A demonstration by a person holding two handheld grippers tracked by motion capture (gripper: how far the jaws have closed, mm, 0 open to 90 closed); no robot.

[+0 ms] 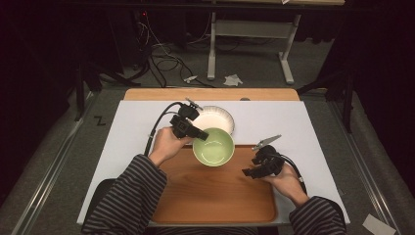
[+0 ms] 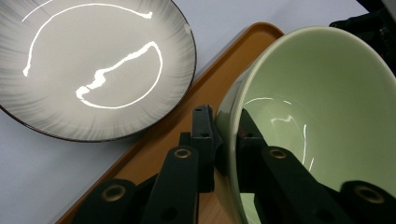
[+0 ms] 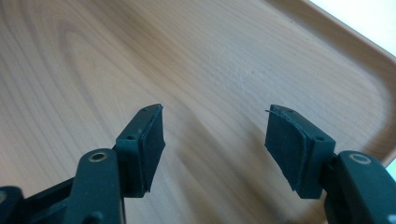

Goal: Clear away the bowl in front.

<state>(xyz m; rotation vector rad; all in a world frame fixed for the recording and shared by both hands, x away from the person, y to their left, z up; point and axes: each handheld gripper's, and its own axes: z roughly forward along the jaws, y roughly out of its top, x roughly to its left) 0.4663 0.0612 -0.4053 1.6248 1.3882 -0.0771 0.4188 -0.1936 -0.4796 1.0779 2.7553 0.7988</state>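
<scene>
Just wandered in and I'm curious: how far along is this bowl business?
Midway, it seems. The left hand-held gripper is clamped on the rim of the green bowl, at the far edge of the wooden tray. The grey plate sits on the table beyond. The right hand-held gripper is open over the tray.

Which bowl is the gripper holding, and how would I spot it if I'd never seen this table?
Find the wooden tray on the white table cover. At the tray's far edge is the green bowl, its rim pinched by the left gripper. Just beyond it on the cover lies a plate, but that is white, flat and dark-rimmed, while the bowl is deep, pale green and glossy.
</scene>
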